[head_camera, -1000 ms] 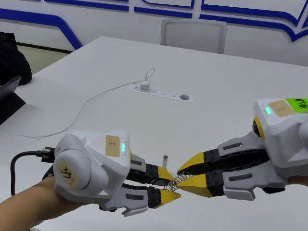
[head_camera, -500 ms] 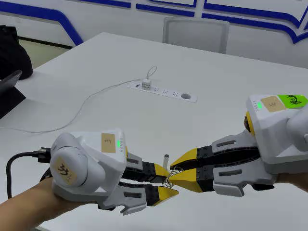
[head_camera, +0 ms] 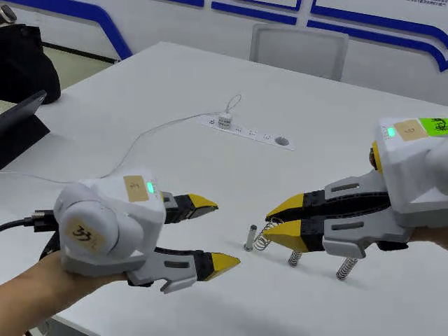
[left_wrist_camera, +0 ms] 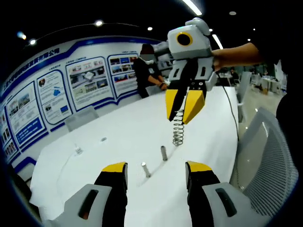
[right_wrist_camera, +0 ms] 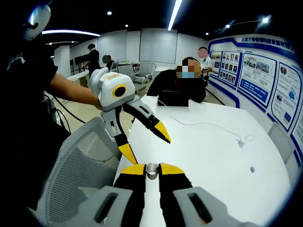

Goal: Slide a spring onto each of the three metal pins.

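Our left tongs (head_camera: 220,232) have let go, now wide, leaving our right tongs (head_camera: 273,225) pinching the spring (head_camera: 263,238) beside the last bare pin (head_camera: 250,238).

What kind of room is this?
Probably an office meeting room or showroom: a long white table with a power strip on it, an office chair at its far side, and blue-trimmed poster boards along the wall.

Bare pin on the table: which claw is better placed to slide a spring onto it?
Right. The right claw is shut on a spring that hangs close to the pin, so it likely needs only a small move. The left claw is open and holds nothing.
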The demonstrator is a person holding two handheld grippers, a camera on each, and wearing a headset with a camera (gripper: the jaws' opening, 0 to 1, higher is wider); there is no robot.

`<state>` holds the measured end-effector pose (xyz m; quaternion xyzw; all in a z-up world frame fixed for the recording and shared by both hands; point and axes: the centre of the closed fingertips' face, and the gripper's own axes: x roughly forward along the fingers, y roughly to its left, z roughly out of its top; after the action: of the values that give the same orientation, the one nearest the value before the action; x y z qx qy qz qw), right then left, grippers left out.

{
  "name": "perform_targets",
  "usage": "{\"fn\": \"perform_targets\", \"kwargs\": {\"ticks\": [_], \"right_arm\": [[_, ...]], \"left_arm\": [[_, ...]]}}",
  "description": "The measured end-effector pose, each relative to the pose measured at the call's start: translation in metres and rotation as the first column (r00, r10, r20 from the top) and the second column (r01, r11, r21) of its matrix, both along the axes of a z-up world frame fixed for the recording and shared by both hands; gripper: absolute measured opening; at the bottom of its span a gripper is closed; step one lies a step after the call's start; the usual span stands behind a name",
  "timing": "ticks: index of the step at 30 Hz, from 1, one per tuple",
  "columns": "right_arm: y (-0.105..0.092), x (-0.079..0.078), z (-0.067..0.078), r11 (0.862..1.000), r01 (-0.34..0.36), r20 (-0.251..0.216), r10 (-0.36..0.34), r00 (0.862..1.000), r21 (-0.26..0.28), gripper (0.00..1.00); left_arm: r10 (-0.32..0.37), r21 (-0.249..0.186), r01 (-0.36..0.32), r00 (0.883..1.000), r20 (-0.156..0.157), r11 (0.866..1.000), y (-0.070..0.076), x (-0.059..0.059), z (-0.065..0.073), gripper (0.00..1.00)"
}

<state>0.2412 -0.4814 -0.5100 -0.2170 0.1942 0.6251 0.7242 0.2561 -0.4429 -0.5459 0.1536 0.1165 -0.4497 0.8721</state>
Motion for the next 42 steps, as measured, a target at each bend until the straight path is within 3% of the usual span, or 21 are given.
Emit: {"fn": "perform_targets", "kwargs": {"ticks": [3, 7, 9, 11, 20, 24, 29, 31, 37, 42], "right_arm": [[-0.004, 0.012, -0.003, 0.999, 0.029, 0.001, -0.029, 1.000, -0.014, 0.10], [-0.008, 0.026, -0.008, 0.997, 0.067, 0.003, -0.067, 0.998, -0.029, 0.10], [-0.010, 0.036, -0.012, 0.994, 0.099, 0.003, -0.099, 0.995, -0.040, 0.10], [-0.012, 0.047, -0.016, 0.989, 0.140, -0.002, -0.140, 0.990, -0.043, 0.10], [-0.012, 0.083, -0.033, 0.966, 0.249, 0.009, -0.249, 0.968, -0.069, 0.10], [-0.010, 0.089, -0.042, 0.962, 0.266, -0.033, -0.268, 0.963, -0.060, 0.11], [-0.009, 0.095, -0.053, 0.954, 0.292, -0.044, -0.295, 0.954, -0.071, 0.11], [-0.008, 0.096, -0.056, 0.949, 0.309, -0.071, -0.313, 0.947, -0.061, 0.11], [-0.005, 0.101, -0.068, 0.944, 0.318, -0.073, -0.324, 0.943, -0.085, 0.11], [-0.005, 0.103, -0.076, 0.944, 0.316, -0.092, -0.325, 0.941, -0.094, 0.11]], "left_arm": [[0.013, -0.008, -0.013, 1.000, 0.001, 1.000, 0.010, 0.002, 0.001, 0.56], [0.041, -0.023, -0.042, 0.998, -0.037, 0.999, 0.019, 0.003, -0.001, 0.69], [0.052, -0.023, -0.053, 0.998, -0.034, 0.998, 0.025, 0.004, -0.002, 0.73], [0.059, -0.033, -0.061, 0.997, -0.057, 0.998, 0.030, 0.004, -0.004, 0.74], [0.079, -0.070, -0.086, 0.993, -0.091, 0.994, 0.043, 0.003, -0.005, 0.87], [0.091, -0.086, -0.103, 0.987, -0.132, 0.991, 0.047, 0.005, -0.008, 0.90], [0.106, -0.122, -0.124, 0.984, -0.140, 0.985, 0.053, 0.008, -0.003, 0.94], [0.107, -0.129, -0.125, 0.984, -0.139, 0.984, 0.053, 0.008, -0.002, 0.96], [0.108, -0.116, -0.127, 0.982, -0.156, 0.985, 0.053, 0.010, -0.008, 0.96], [0.079, -0.104, -0.097, 0.982, -0.171, 0.990, 0.044, 0.003, -0.014, 0.96]]}}
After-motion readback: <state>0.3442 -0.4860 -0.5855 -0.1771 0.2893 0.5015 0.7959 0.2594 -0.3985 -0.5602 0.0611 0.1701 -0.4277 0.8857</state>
